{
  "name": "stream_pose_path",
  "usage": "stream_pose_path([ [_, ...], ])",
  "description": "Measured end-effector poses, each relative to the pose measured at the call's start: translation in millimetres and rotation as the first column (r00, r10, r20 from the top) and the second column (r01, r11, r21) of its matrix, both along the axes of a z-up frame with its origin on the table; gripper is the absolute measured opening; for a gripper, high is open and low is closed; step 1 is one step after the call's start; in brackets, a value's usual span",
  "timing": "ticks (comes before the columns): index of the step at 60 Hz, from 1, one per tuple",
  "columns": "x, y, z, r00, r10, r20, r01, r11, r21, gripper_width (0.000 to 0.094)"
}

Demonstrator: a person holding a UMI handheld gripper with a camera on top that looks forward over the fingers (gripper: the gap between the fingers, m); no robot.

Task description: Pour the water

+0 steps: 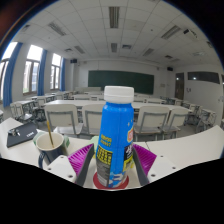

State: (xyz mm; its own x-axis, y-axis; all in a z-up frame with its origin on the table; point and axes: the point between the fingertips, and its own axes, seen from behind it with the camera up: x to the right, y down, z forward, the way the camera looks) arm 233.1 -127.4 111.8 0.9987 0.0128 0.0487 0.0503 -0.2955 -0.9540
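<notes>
The gripper (112,168) holds a blue-labelled bottle (116,135) upright between its 2 fingers, the purple pads (82,156) pressing its sides low on the label, so the fingers are clamped on it rather than spread. Its white cap looks still on; tipping it now would pour nothing. Gripped so low, the tall bottle could swing or slip once tilted. Just to the left, a little farther, a cup (52,150) with a stick in it stands on the white table (190,150). Beyond lie classroom desks (150,118) and a chalkboard (120,81).
</notes>
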Motion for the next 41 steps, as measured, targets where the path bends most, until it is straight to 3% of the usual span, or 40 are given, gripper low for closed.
stream_pose_path([
  [2,3.5,-18.4,0.4,1.0,-0.003,-0.012,0.002,1.0,-0.024,0.0869],
  [7,9.9,-50.6,2.0,1.0,-0.009,-0.016,0.008,0.998,-0.056,0.0849],
  [23,8.8,-179.6,41.7,0.997,-0.048,-0.067,0.048,0.999,0.006,0.0848],
  [41,-11.8,-202.2,24.9,0.999,-0.046,0.004,0.046,0.998,-0.03,0.0842],
])
